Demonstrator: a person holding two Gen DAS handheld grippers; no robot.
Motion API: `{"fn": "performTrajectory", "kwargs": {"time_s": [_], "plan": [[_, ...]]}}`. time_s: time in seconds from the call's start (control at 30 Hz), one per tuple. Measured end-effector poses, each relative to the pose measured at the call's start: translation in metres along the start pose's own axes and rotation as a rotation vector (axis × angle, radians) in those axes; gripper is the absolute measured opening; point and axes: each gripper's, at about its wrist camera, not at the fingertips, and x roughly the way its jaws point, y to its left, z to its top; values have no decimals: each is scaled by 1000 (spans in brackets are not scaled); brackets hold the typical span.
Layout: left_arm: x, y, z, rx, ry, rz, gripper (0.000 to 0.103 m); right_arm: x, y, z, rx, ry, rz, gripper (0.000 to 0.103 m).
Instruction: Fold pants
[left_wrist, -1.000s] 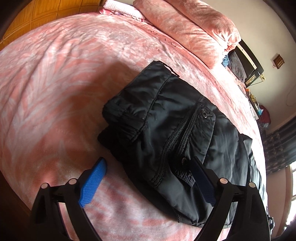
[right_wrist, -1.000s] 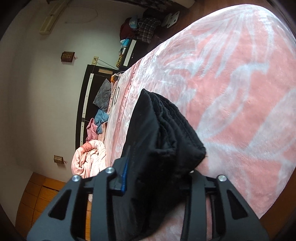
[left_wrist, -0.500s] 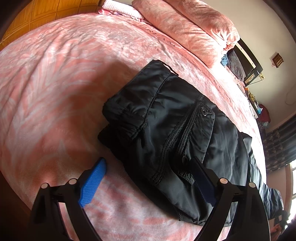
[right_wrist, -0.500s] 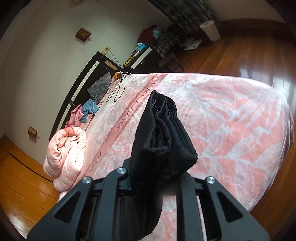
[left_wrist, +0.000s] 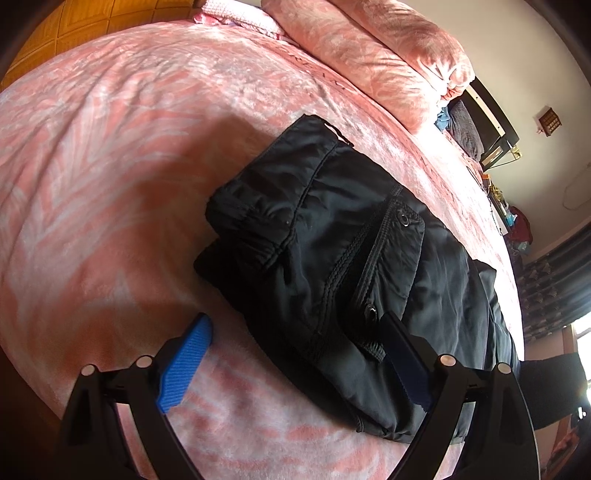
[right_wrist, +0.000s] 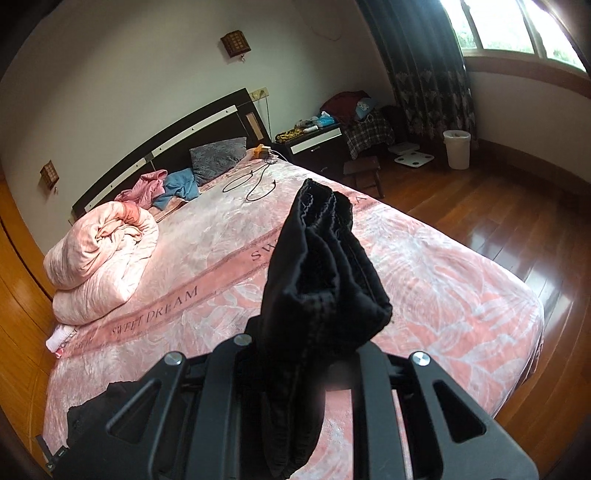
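Black pants (left_wrist: 332, 258) lie on the pink bed (left_wrist: 110, 147), waist end folded near me, with a snap pocket on top. My left gripper (left_wrist: 295, 354) is open just above the bed, its blue pads (left_wrist: 184, 365) straddling the pants' near edge. My right gripper (right_wrist: 295, 354) is shut on the bunched leg end of the pants (right_wrist: 321, 273) and holds it up above the bed (right_wrist: 443, 280). The rest of the pants (right_wrist: 96, 413) shows at the lower left of the right wrist view.
A rolled pink duvet (right_wrist: 99, 254) and loose clothes (right_wrist: 173, 186) lie near the dark headboard (right_wrist: 166, 147). A cable (right_wrist: 255, 181) lies on the bed. A nightstand (right_wrist: 314, 142), stool (right_wrist: 362, 170) and white bin (right_wrist: 457, 147) stand on the wood floor.
My right gripper has lifted and swung the pants' leg end upward, so its view now faces across the bed toward the headboard. My left gripper has barely moved.
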Motion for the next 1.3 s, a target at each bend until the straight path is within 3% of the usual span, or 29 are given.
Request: {"fn": "performTrajectory", "kwargs": {"time_s": [0.53, 0.97, 1.3], "plan": [[-1, 2, -1, 9, 9, -21, 93, -10, 112, -22, -349, -70, -126, 14], [2, 0, -1, 11, 16, -23, 95, -5, 179, -53, -532, -98, -118, 14], [2, 0, 0, 12, 16, -23, 95, 2, 203, -67, -598, -103, -103, 14]]}}
